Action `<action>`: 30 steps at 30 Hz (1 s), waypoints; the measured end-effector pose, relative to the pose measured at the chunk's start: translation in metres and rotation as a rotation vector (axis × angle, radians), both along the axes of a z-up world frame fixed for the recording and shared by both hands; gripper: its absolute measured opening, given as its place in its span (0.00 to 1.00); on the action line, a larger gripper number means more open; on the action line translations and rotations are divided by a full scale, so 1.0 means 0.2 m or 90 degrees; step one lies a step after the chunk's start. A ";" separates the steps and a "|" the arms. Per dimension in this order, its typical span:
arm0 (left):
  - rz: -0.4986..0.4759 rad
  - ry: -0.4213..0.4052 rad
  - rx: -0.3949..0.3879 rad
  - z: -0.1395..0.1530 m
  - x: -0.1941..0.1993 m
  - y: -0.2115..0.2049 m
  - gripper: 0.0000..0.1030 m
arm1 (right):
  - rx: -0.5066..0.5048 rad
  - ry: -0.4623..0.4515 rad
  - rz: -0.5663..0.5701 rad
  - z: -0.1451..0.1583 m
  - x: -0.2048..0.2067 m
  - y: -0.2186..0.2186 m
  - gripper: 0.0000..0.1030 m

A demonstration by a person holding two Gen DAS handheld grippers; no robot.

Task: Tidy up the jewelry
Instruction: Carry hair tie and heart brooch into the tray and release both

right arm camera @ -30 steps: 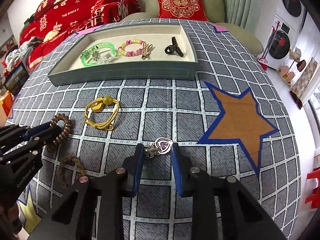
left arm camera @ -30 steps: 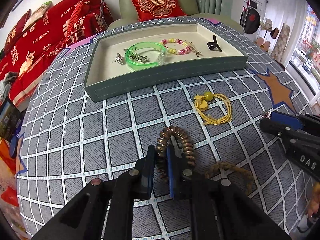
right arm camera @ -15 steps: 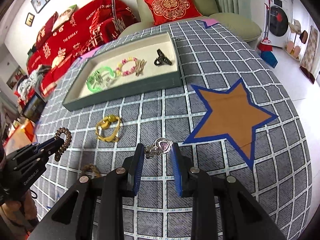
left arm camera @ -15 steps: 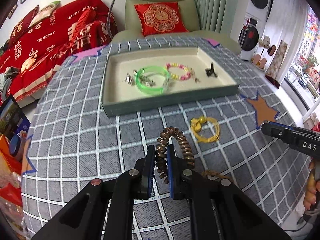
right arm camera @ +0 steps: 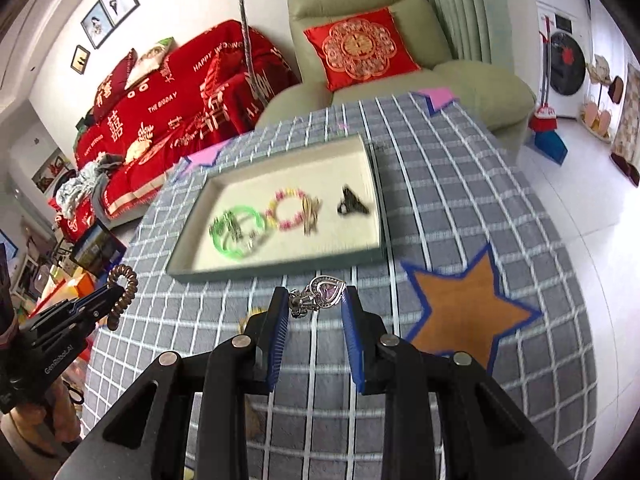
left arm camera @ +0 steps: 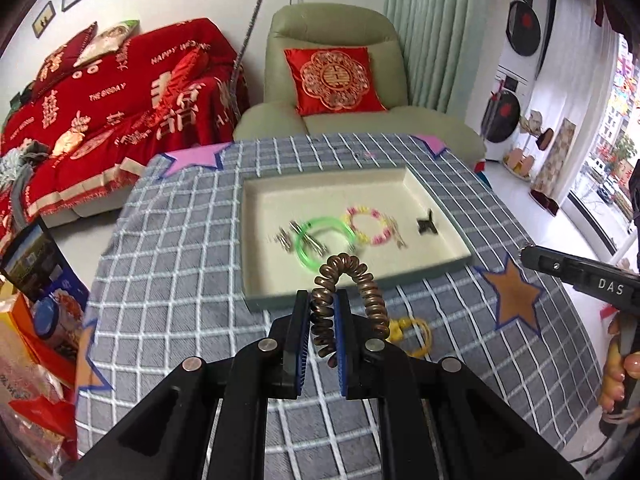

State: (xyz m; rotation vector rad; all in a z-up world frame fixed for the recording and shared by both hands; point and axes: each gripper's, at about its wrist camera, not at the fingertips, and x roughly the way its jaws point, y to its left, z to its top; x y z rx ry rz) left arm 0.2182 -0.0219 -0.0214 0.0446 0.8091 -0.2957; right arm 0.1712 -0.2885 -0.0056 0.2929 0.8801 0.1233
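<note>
Bronze coils of a spiral hair tie [left arm camera: 344, 288] are pinched between the nearly closed jaws of the left gripper [left arm camera: 323, 332], held above the grey checked tablecloth [left arm camera: 180, 260]. Beyond it, the tray [left arm camera: 256, 280] is seen with a green bangle [left arm camera: 324, 244], a beaded bracelet [left arm camera: 368, 224] and a black clip [left arm camera: 427, 226]; a yellow hair tie [left arm camera: 416, 332] lies nearer.

From the right wrist, a silver heart pendant [right arm camera: 320, 296] is gripped across the partly closed right gripper [right arm camera: 316, 312], in front of the tray's near wall.

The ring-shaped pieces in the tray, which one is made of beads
The pink and yellow bracelet, lying in the middle of the tray. The green bangle beside it is one smooth translucent hoop.
</note>
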 end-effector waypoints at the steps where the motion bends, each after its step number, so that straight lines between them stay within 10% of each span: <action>1: 0.004 -0.003 0.000 0.01 0.02 0.00 0.22 | -0.003 -0.004 0.003 0.02 0.03 0.00 0.28; 13: 0.045 -0.002 0.009 -0.06 0.37 -0.06 0.22 | -0.031 -0.034 0.032 0.14 0.41 0.07 0.28; 30: 0.060 0.051 0.068 -0.44 0.64 -0.15 0.22 | -0.014 0.073 0.039 -0.38 0.74 0.10 0.28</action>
